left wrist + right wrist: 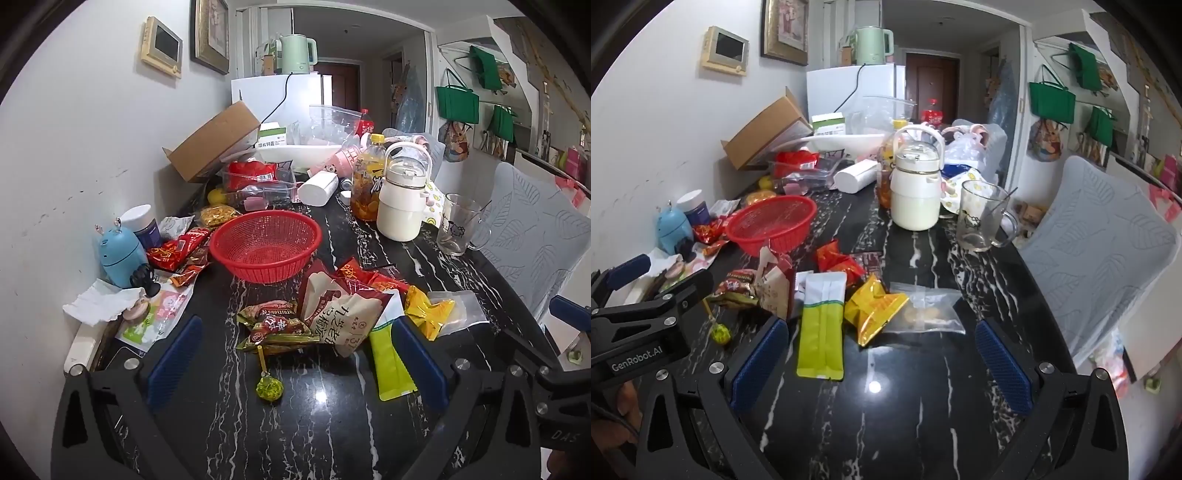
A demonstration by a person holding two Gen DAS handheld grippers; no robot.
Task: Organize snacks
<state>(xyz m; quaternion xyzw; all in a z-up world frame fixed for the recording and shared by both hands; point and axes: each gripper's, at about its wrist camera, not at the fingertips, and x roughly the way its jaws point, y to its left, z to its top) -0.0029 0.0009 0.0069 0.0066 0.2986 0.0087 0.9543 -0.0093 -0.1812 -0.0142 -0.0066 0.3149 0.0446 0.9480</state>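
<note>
An empty red mesh basket point(265, 244) point(772, 223) stands on the black marble table point(317, 424). In front of it lie loose snacks: a brown wrapped pack point(275, 325), a white and red bag point(341, 314), a green and white sachet point(388, 365) point(822, 325), a yellow packet point(428, 310) point(873, 308), a clear zip bag point(925, 312), a green lollipop point(269, 386) point(720, 332). My left gripper point(295, 365) hovers open over the lollipop, holding nothing. My right gripper point(881, 363) is open near the sachet and yellow packet, also holding nothing.
More red snack packets point(177, 253) lie left of the basket by a blue gadget point(120, 258). A cream jug point(916, 184), a glass mug point(982, 218), a drink bottle point(369, 177), a cardboard box point(214, 140) and clear containers crowd the far end. A padded chair point(1104, 236) stands at right.
</note>
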